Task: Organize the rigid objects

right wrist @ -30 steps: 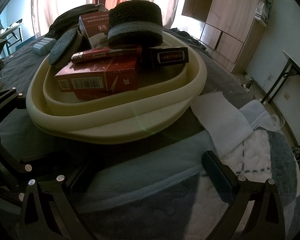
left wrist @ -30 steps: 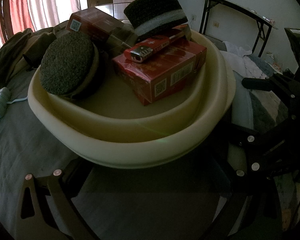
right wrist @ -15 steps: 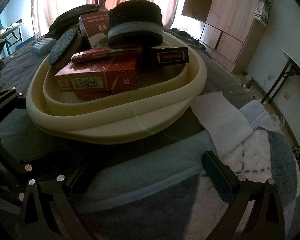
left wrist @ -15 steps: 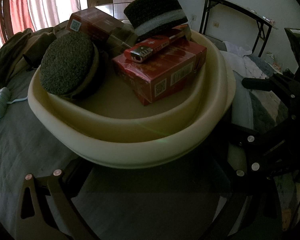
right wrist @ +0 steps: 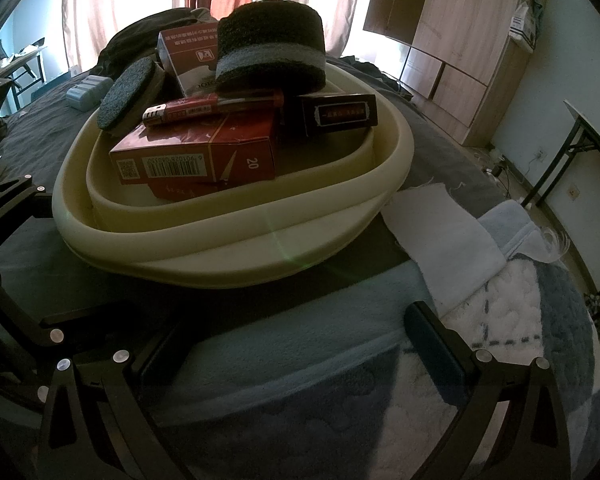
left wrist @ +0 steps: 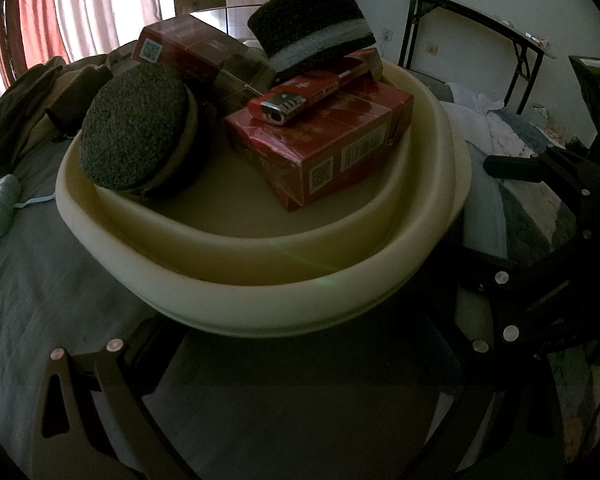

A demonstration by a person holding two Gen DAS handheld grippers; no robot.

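Cream basin [right wrist: 260, 240] sitting mid-bed, piled with light stiff cigarette boxes [right wrist: 196, 156], slick lighter [right wrist: 204, 110], soft scrub pads [left wrist: 136, 132]; both tongs, left [left wrist: 296, 380] and right [right wrist: 296, 356], hovering wide open, empty; boxes looking best gripped across flat sides.

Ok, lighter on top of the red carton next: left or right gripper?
Left, probably. In the left wrist view the lighter points its metal end toward the open left gripper, across the basin's low rim. The right gripper, also open, sees it sideways, so it would need to turn.
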